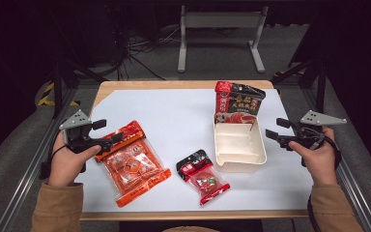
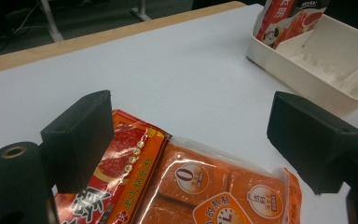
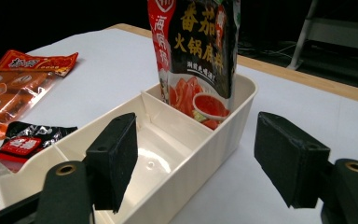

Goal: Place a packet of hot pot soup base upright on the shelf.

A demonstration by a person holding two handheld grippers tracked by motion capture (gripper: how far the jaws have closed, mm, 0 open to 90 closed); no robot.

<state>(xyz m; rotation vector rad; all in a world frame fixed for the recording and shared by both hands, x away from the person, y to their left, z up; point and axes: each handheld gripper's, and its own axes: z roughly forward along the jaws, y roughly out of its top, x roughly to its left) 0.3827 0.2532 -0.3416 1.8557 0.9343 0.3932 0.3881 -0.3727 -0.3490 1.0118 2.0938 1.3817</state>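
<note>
My left gripper (image 1: 107, 137) hung with jaws spread over the top edge of the orange packet (image 1: 133, 163), pinching nothing. My right gripper (image 1: 272, 129) stood spread and empty just beside the cream tray (image 1: 240, 162), which held the tomato pouch (image 1: 238, 103).

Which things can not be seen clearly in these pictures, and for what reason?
- Orange packet: left gripper view, its lower part is cut off by the bottom edge, and a black jaw covers its left end.
- Small red packet: right gripper view, partly hidden behind the tray wall.
- Tall pouch: right gripper view, its top is cut off by the upper edge.
- Print on the packets: high view, too small to read.
</note>
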